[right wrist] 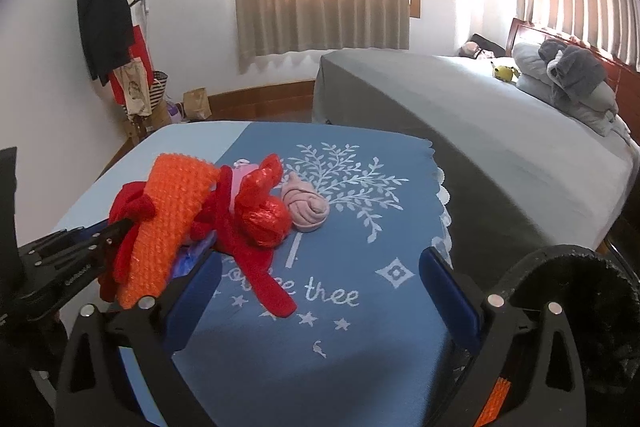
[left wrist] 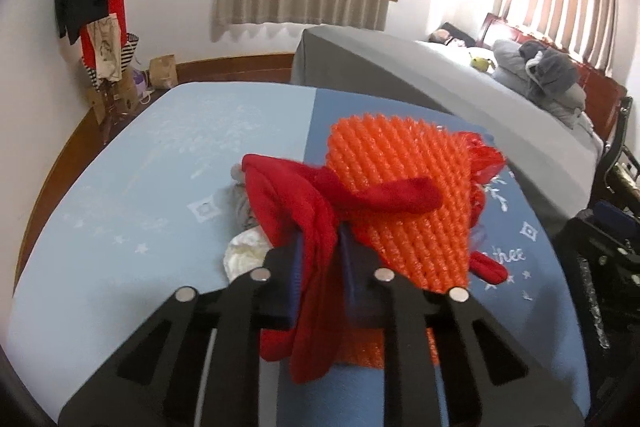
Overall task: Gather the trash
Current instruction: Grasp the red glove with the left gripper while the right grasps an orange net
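Observation:
My left gripper [left wrist: 320,263] is shut on a red cloth [left wrist: 296,211], which hangs between its blue pads. An orange foam net [left wrist: 404,195] lies draped against the red cloth, just right of the fingers. In the right wrist view the left gripper [right wrist: 120,227] holds the red cloth [right wrist: 128,207] with the orange net [right wrist: 168,223] lifted over the table's left part. A crumpled red plastic bag [right wrist: 266,211] and a rolled pink cloth [right wrist: 306,207] lie on the blue tablecloth [right wrist: 360,307]. My right gripper [right wrist: 320,291] is open and empty, low over the cloth.
A white crumpled wad [left wrist: 244,253] and a grey scrap [left wrist: 242,211] lie left of the left gripper. A grey bed [right wrist: 460,115] stands to the right behind the table. A black bin [right wrist: 592,311] is at the right edge. A coat rack [right wrist: 108,27] stands in the far left corner.

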Demonstrator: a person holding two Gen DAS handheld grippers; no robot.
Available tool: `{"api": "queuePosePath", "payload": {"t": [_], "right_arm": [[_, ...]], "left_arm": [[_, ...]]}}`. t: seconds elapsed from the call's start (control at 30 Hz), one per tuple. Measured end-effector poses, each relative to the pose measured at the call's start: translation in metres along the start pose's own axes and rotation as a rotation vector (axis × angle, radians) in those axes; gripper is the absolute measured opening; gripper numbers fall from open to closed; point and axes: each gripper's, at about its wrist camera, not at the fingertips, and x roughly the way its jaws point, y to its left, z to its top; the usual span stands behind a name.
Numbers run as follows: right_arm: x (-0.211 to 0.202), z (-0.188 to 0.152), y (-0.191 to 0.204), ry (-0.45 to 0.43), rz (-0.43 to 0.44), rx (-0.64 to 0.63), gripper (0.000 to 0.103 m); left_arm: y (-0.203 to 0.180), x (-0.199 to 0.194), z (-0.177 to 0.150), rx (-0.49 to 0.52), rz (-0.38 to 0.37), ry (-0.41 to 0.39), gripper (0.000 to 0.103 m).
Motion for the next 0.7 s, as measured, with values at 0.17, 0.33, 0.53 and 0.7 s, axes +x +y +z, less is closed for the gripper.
{"api": "queuePosePath", "payload": {"t": [0.17,0.33,0.53,0.7], "right_arm": [[-0.005,0.001,0.005,-0.013,0.005,-0.007,0.097],[-0.009,0.004,0.011,-0.025,0.019,-0.017,0.097],[-0.011,0.006,0.025,-0.03,0.049,-0.021,0.097],[-0.01,0.005,0.042,-0.019,0.092,-0.032,0.09]], "left_arm": [[-0.001,-0.015,0.0,-0.012,-0.002,-0.036,0.012],[0.0,-0.033,0.004,-0.028,-0.004,-0.074,0.012],[0.01,-0.055,0.006,-0.064,-0.002,-0.123,0.012],[0.021,-0.07,0.004,-0.068,0.039,-0.139,0.012]]}}
